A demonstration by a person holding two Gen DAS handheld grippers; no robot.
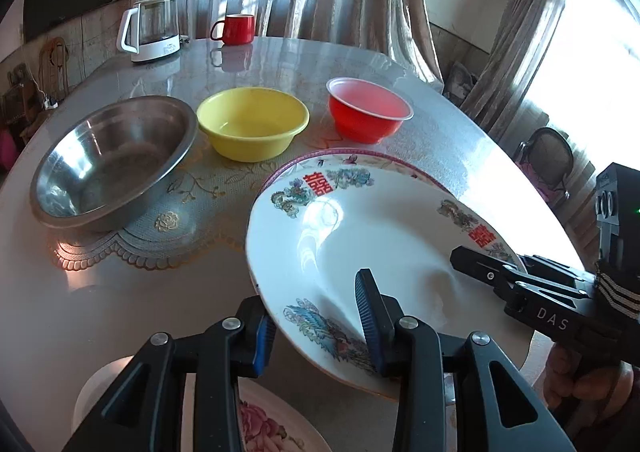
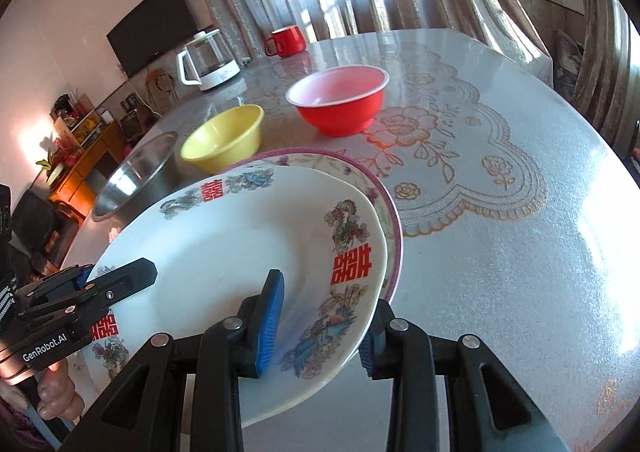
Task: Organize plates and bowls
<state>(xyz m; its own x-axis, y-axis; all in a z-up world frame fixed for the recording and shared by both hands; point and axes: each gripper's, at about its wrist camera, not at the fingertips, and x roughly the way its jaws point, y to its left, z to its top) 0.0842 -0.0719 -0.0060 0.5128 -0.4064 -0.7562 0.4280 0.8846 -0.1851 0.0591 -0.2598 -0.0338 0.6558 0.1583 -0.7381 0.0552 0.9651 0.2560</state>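
While the white dragon-pattern plate [image 1: 360, 252] hangs tilted at lower centre over a pink-rimmed plate [image 2: 384, 188], you pinch its near rim with both grippers, left gripper [image 1: 316, 326] and right gripper [image 2: 320, 326], jaws narrow. Beyond stand a steel bowl [image 1: 112, 160], yellow bowl [image 1: 252, 124] and red bowl [image 1: 368, 108] on the table [image 2: 520, 252].

"das" on right gripper [image 1: 456, 264], "genrobot.ai" on left gripper [image 2: 120, 280]
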